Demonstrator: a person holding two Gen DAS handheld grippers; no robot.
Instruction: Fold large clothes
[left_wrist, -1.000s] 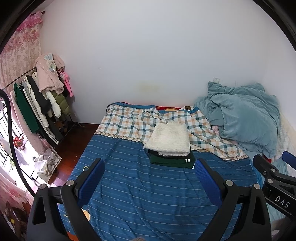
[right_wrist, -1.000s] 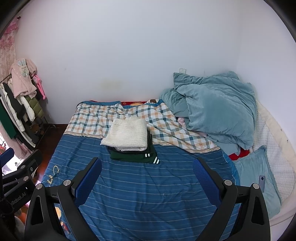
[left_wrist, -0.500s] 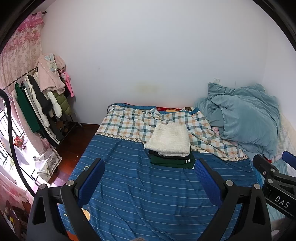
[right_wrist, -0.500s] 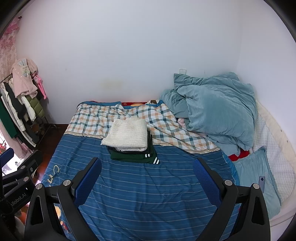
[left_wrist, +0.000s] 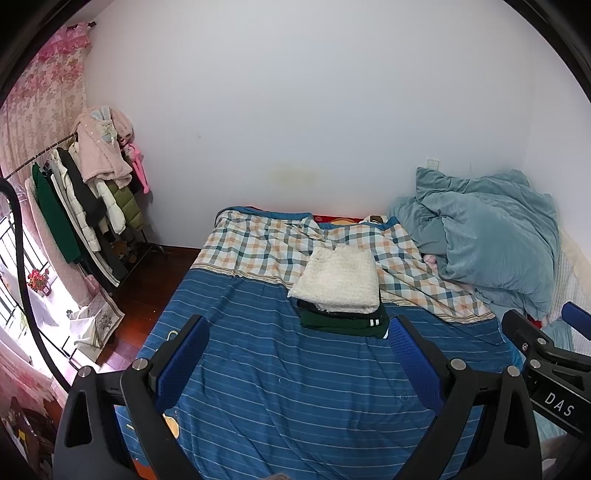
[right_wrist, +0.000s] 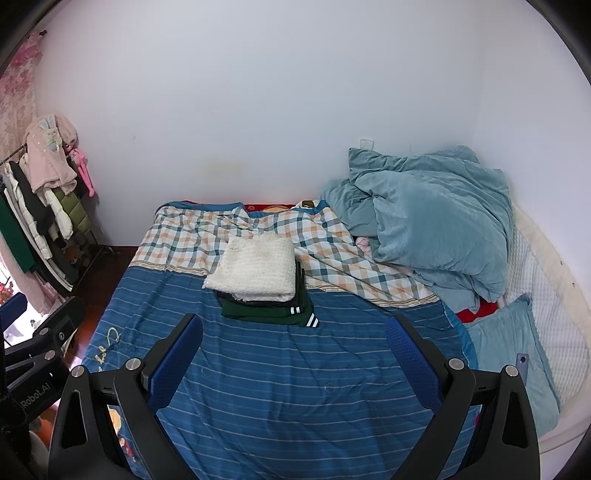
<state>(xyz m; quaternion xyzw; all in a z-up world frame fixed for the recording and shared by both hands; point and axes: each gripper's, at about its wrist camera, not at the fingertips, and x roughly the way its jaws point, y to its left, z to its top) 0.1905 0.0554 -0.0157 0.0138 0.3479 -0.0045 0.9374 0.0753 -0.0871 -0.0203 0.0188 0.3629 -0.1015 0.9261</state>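
A stack of folded clothes sits mid-bed: a cream knit garment (left_wrist: 340, 282) (right_wrist: 255, 267) on top of dark folded pieces and a dark green garment with white stripes (left_wrist: 343, 323) (right_wrist: 269, 312). The bed has a blue striped cover (left_wrist: 288, 387) (right_wrist: 295, 387). My left gripper (left_wrist: 299, 354) is open and empty, held above the near part of the bed. My right gripper (right_wrist: 293, 354) is open and empty, beside it to the right. The stack lies well beyond both sets of fingertips.
A plaid sheet (left_wrist: 266, 240) covers the far bed. A rumpled teal duvet (right_wrist: 432, 218) is piled at the right by the wall, with a teal pillow (right_wrist: 506, 354) and a phone (right_wrist: 521, 362). A clothes rack (left_wrist: 85, 206) stands left on the wooden floor (left_wrist: 147, 266).
Both grippers have drifted slightly, so the view shifts a little. Nothing on the bed has moved and both jaws stay open.
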